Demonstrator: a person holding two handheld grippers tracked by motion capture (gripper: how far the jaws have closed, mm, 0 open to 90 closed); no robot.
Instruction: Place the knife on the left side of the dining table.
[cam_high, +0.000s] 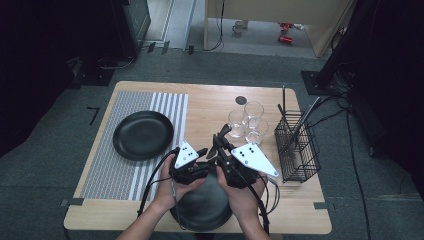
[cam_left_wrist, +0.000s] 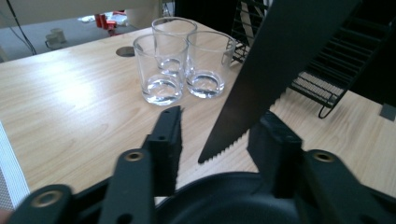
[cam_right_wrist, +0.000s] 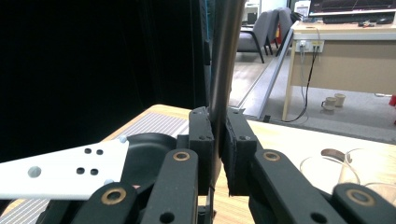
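Nearest me, my right gripper (cam_high: 218, 141) is clamped on a knife (cam_left_wrist: 261, 79) by its metal handle, above the near plate (cam_high: 205, 210). My left gripper (cam_left_wrist: 217, 140) stands wide, blade between its jaws. Judged stiff, light, slippery; grip the handle.

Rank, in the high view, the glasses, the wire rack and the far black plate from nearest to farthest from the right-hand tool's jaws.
From the right gripper, which clamps a knife:
1. The three glasses, just beyond it, slightly right.
2. The wire rack, at the table's right edge.
3. The black plate, left on the striped mat.
The rack and plate are nearly too close to call.
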